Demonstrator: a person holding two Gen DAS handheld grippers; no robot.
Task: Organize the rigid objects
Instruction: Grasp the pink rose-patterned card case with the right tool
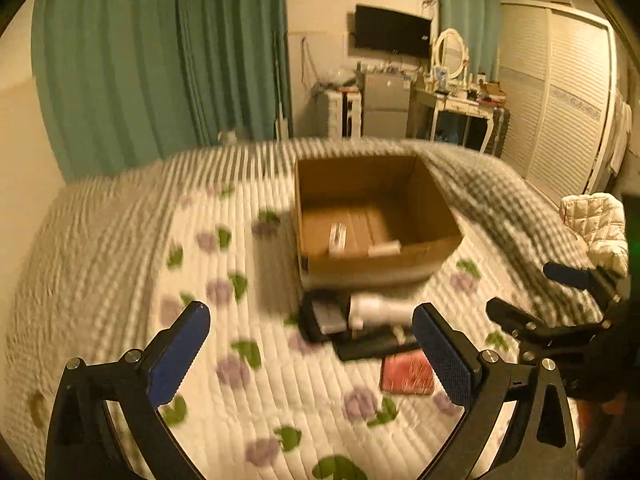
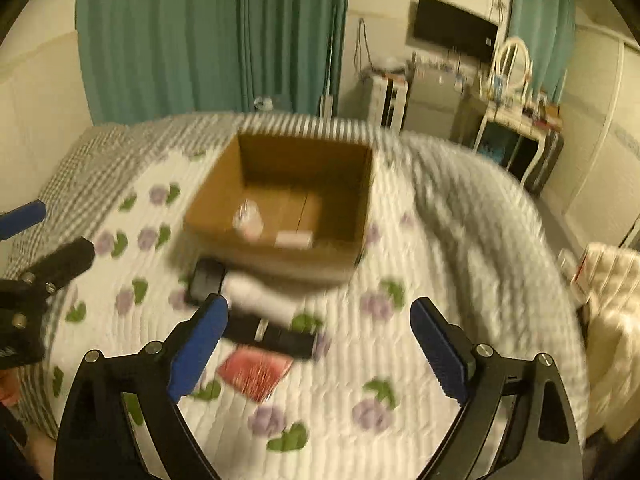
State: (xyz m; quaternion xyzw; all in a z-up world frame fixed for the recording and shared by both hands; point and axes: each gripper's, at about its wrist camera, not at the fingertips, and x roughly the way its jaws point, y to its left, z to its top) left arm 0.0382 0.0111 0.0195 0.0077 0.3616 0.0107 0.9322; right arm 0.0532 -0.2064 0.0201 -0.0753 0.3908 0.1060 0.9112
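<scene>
Your bed (image 1: 280,392) carries a cardboard box (image 1: 372,264), with scattered items just before it, both grippers' fingers (image 1: 176,356) (image 2: 440,348) spread, holding nothing.

Looking across a bed (image 1: 120,240) in a flowered quilt toward green curtains (image 1: 160,60) under warm light. Facing a wall television (image 1: 392,32), dressing table (image 1: 460,104) with round mirror (image 1: 450,52), and louvred white wardrobe (image 1: 560,92).

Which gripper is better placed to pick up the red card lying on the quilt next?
Probably right. Both the left gripper and right gripper are open and empty, but the red card lies between the right's fingers in its view, and off beside the left's right finger in the left view.
</scene>
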